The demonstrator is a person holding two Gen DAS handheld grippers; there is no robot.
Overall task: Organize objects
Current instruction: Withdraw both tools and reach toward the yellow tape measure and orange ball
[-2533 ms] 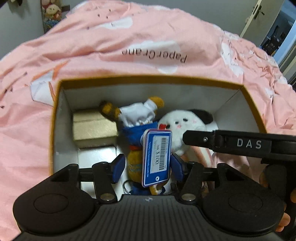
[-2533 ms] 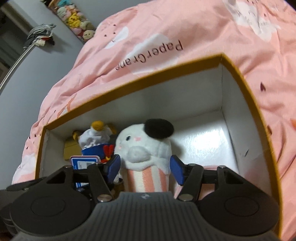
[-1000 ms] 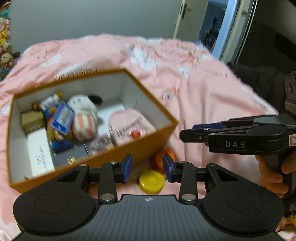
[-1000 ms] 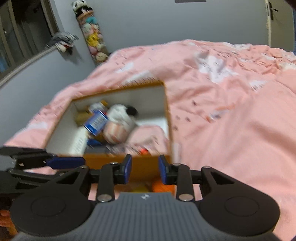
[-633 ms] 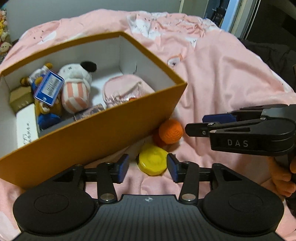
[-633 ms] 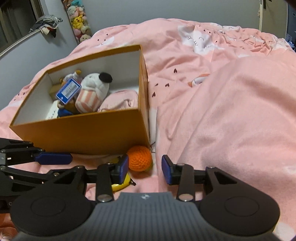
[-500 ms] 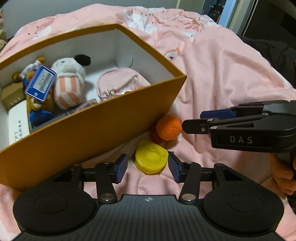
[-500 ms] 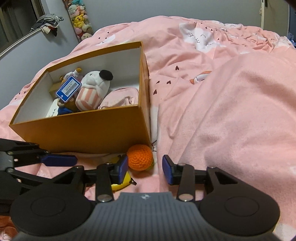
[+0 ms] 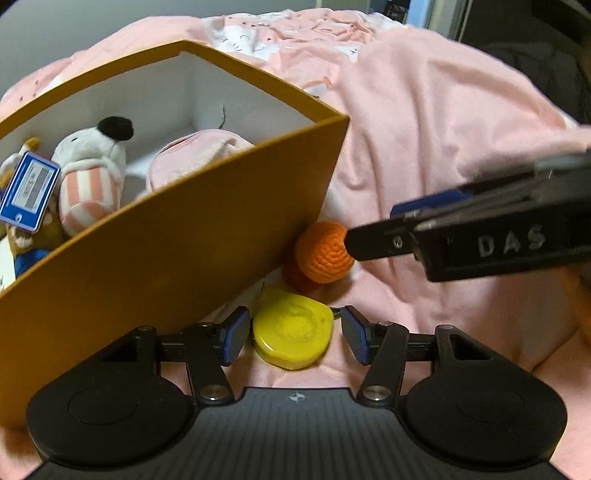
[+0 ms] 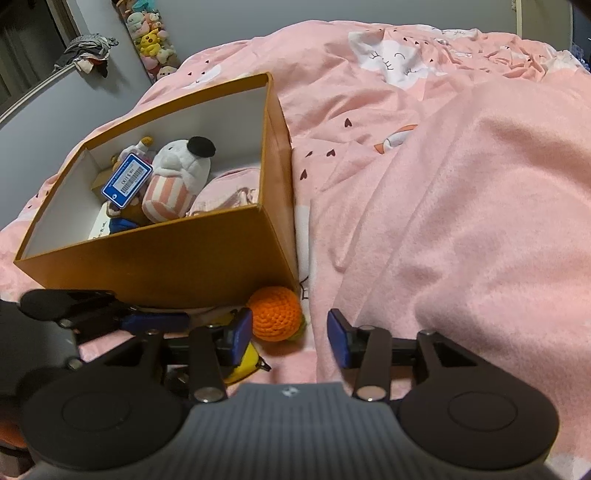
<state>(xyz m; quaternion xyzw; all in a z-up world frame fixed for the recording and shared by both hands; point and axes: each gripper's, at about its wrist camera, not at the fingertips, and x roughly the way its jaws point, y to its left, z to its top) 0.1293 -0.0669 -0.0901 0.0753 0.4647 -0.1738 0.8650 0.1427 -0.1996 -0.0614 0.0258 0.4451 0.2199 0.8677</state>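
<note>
An orange cardboard box point(image 9: 155, 254) point(image 10: 192, 266) sits on the pink bed and holds several toys: a white plush with striped body point(image 9: 92, 177) point(image 10: 177, 177), a blue price tag point(image 10: 127, 180) and a pink pouch point(image 9: 192, 158). Beside the box corner lie an orange crochet ball point(image 9: 325, 251) point(image 10: 275, 314) and a flat yellow disc point(image 9: 291, 334) point(image 10: 242, 363). My left gripper point(image 9: 293, 336) is open with the yellow disc between its pads, not squeezed. My right gripper point(image 10: 290, 338) is open, just in front of the orange ball.
A thick pink blanket point(image 10: 461, 221) rises to the right of the box. The patterned pink duvet point(image 10: 369, 74) covers the bed behind. Plush toys point(image 10: 151, 33) hang on the grey wall at the back left.
Both grippers have left the box and dropped to its near corner. The left gripper has come down around the yellow disc; the right has closed in on the orange ball.
</note>
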